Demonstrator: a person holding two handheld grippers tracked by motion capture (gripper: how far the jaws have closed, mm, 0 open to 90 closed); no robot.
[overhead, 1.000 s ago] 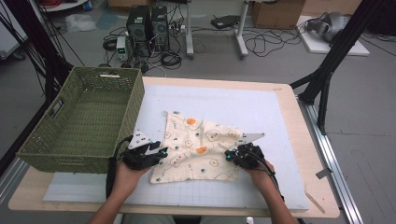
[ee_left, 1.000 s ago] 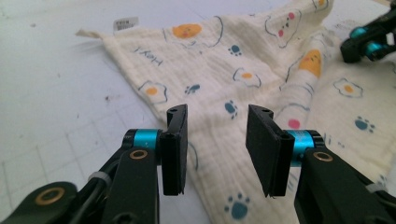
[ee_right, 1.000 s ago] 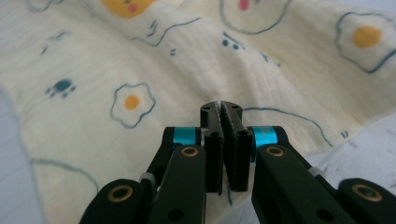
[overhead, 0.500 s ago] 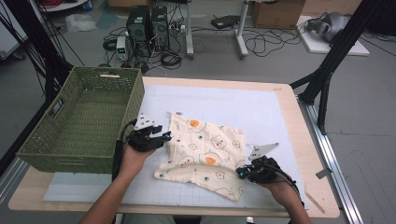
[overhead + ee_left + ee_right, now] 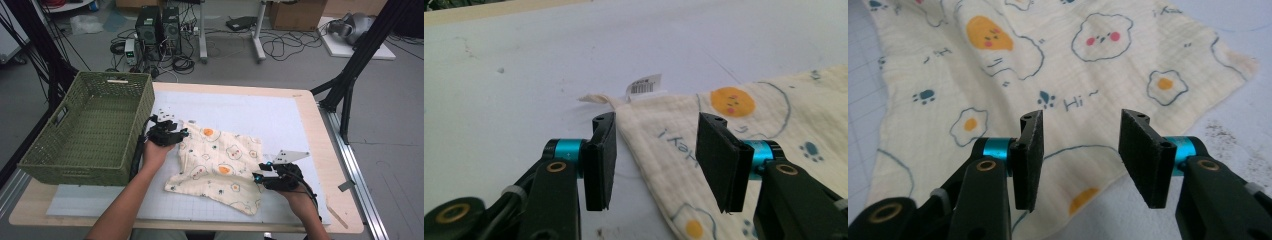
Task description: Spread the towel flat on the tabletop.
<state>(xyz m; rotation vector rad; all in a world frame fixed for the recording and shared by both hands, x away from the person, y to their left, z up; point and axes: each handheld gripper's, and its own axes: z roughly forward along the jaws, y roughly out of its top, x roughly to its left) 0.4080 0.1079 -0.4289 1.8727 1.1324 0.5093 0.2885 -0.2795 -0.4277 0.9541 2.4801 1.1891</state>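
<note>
A cream cloth (image 5: 220, 160) printed with eggs lies rumpled on the white mat. My left gripper (image 5: 182, 134) is at its far left corner, beside the basket. Its jaws have just been opening and stand open (image 5: 656, 145) with the cloth's edge (image 5: 664, 145) lying loose between them; a white label (image 5: 644, 86) sticks out at the corner beyond. My right gripper (image 5: 257, 175) is at the cloth's near right edge. Its jaws have also just been opening and stand open (image 5: 1080, 150) over the cloth (image 5: 1048, 60), not pressing on it.
A green woven basket (image 5: 112, 76) stands at the table's left, close to my left hand. The white mat (image 5: 280, 115) is bare beyond the cloth. A black stand (image 5: 350, 75) rises off the table's right side.
The left gripper has moved away from the person, up to the cloth's far left corner. The right gripper dragged the cloth's near edge toward the near right, then opened and let it go.
</note>
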